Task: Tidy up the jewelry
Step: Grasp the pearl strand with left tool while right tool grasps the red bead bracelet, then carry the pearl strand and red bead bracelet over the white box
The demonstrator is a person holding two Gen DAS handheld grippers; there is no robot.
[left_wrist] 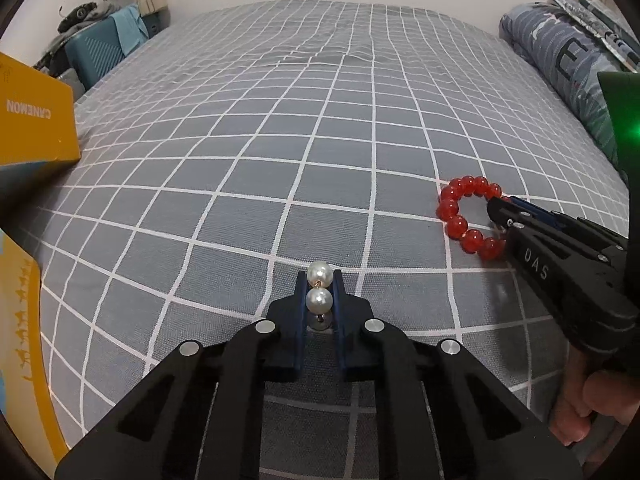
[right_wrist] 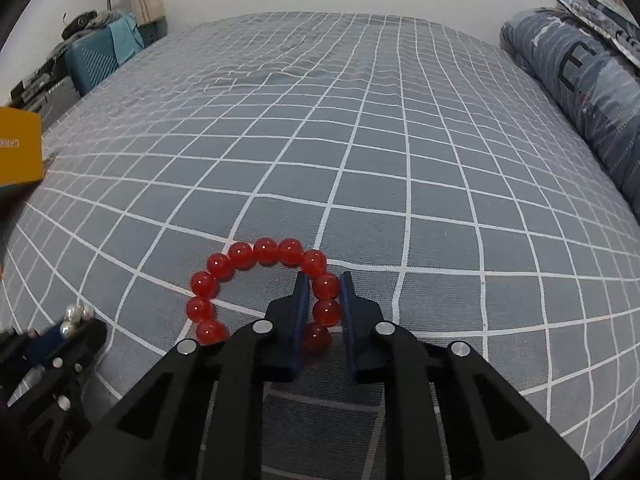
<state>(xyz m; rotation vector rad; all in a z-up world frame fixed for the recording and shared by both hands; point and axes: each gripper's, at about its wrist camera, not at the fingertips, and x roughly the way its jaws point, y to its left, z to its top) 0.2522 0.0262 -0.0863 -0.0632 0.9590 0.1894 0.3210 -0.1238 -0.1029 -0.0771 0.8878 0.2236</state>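
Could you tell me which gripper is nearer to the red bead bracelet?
Right. The right gripper has its jaws astride the red bead bracelet; the left gripper sits apart to its left, holding pearls.

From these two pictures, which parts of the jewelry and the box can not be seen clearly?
- Pearl piece: left wrist view shows only some beads between the left gripper fingers; the rest is hidden.
- Red bead bracelet: near side is covered by the right gripper in both views.
- Yellow box: cut off by the frame edge; its inside is not visible.
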